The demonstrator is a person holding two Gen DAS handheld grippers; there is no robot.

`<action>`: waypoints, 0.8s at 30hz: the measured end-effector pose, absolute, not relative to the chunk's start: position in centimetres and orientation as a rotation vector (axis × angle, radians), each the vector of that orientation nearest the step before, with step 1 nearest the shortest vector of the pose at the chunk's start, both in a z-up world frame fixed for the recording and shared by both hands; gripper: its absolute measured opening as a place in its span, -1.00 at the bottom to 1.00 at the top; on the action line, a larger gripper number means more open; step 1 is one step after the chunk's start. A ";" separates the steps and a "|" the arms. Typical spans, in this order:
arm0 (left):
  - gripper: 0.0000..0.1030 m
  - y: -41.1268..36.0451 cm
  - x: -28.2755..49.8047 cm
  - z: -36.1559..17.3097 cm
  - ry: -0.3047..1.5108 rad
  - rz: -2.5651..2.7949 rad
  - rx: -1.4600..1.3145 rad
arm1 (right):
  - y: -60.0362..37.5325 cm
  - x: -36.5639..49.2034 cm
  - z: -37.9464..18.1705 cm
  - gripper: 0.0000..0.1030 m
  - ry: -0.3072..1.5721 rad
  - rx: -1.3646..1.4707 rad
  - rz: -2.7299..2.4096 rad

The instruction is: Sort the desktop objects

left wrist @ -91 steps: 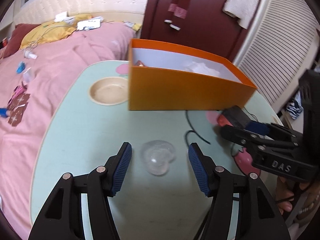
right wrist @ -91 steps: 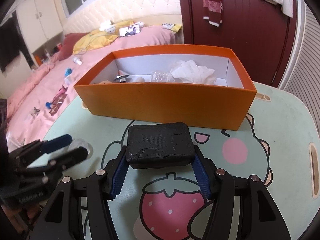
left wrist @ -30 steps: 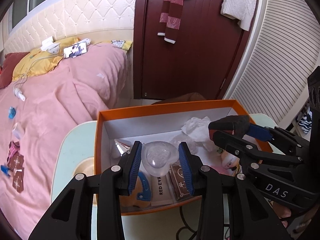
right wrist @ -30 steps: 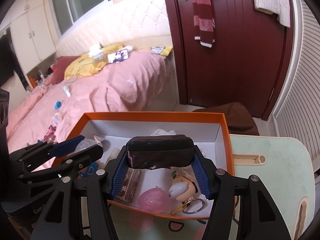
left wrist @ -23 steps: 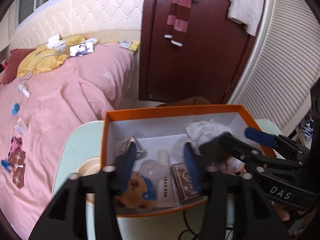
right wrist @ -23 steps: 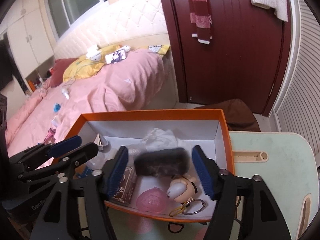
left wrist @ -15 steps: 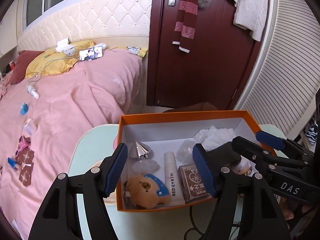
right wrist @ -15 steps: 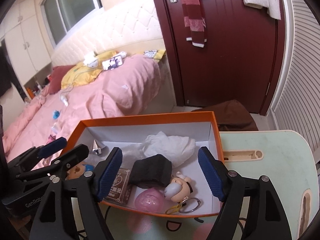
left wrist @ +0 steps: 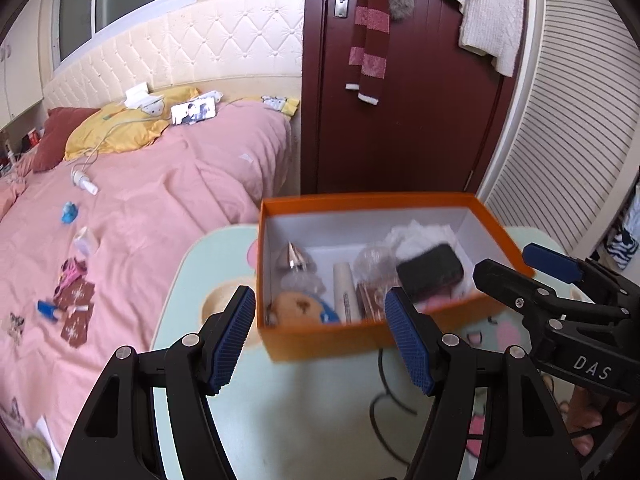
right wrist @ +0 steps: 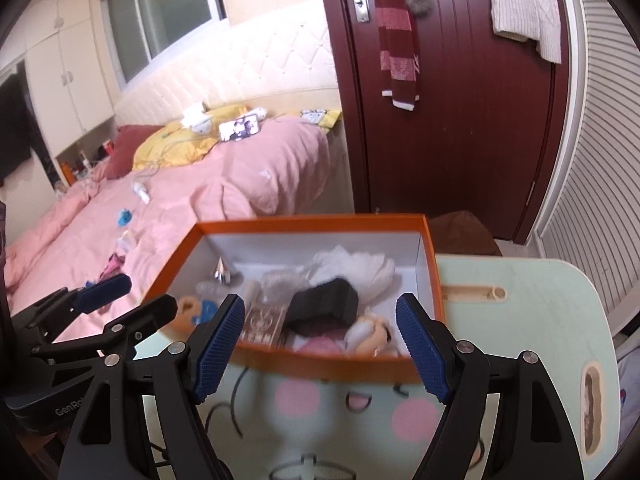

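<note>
An orange box (left wrist: pixel 320 344) stands on the pale green table (left wrist: pixel 288 420); it also shows in the right wrist view (right wrist: pixel 320 368). Inside lie a black block (left wrist: pixel 430 270) (right wrist: pixel 324 304), a clear lid (left wrist: pixel 298 280), a teddy bear (left wrist: pixel 296 312), a white tube (left wrist: pixel 345 292), a brown card pack (right wrist: pixel 260 320), crumpled tissue (right wrist: pixel 356 268) and a doll figure (right wrist: pixel 368 332). My left gripper (left wrist: pixel 320 336) is open and empty, above the table in front of the box. My right gripper (right wrist: pixel 320 340) is open and empty, just right of it.
A shallow beige dish (left wrist: pixel 218 300) sits on the table left of the box. A black cable (left wrist: pixel 384 396) lies in front of it. A pink bed (left wrist: pixel 140 220) with small items lies to the left. A dark red door (left wrist: pixel 400 120) stands behind.
Both grippers opened over the box and dropped the clear lid and the black block into it. Both have since drawn back and up from the box, empty.
</note>
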State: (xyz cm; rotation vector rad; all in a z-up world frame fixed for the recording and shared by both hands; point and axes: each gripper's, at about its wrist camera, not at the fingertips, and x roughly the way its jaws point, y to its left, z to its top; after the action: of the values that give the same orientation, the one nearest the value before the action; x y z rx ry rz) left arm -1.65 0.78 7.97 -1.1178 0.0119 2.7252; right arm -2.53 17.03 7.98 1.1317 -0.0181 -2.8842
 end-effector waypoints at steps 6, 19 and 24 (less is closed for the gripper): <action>0.33 1.1 0.7 4.8 -0.026 2.700 -1.251 | 16.7 0.4 5.7 0.52 -0.047 1.244 -2.850; 0.99 0.7 1.1 0.7 -0.041 2.748 -1.469 | 17.2 0.6 0.3 0.97 0.080 1.532 -2.972; 0.99 0.7 1.2 0.4 -0.047 2.766 -1.474 | 17.7 0.1 0.0 1.00 0.061 1.559 -2.983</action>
State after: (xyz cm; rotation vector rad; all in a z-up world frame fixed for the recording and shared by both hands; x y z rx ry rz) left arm 1.17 0.68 0.38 -1.4738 -0.0467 2.7658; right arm 0.08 17.71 0.00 1.5593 0.0615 -2.9830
